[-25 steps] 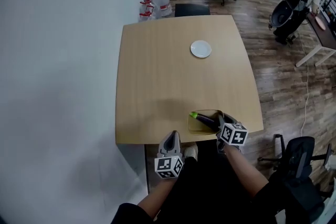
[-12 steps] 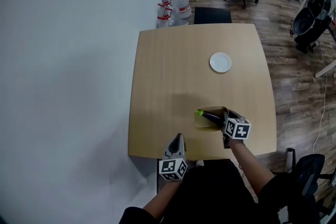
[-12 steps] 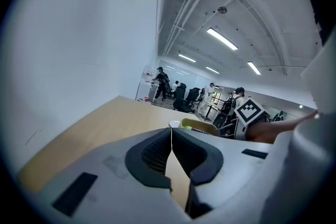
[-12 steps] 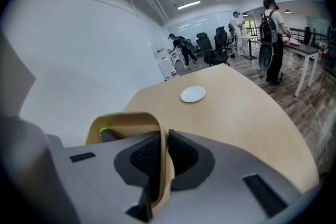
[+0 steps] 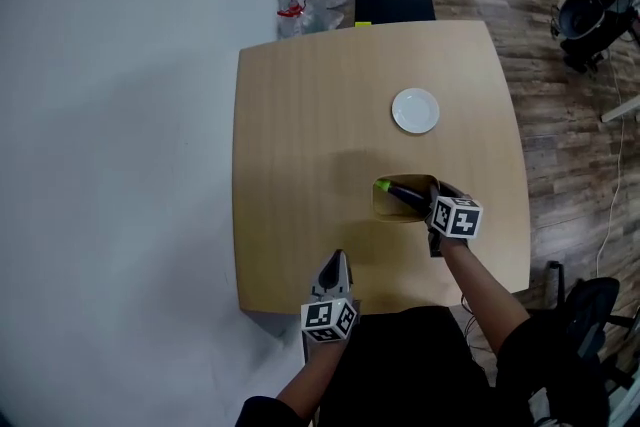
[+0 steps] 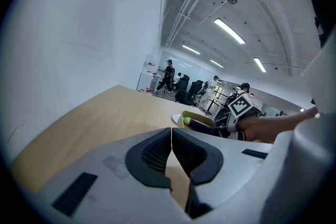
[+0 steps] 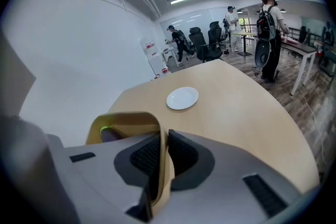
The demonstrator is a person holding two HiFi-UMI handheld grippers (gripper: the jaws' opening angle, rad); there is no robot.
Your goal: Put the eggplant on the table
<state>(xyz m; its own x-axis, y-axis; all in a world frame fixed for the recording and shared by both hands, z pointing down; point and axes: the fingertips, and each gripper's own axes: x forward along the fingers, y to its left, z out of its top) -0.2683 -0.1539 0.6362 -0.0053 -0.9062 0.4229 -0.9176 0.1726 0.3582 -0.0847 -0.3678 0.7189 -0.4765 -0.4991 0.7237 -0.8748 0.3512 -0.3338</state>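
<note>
Nearest, at the front edge of the smooth pale wooden table: left gripper with jaws pressed together on nothing, well apart from the load. Further in, right gripper clamped on the thin, curved tan wall of the open container, with the eggplant lying inside, just ahead of those jaws, glossy dark purple, long axis slanting away with the green stem end farthest from the gripper; judged the nearer hand for the placement. Beyond, round white plate, well apart.
</note>
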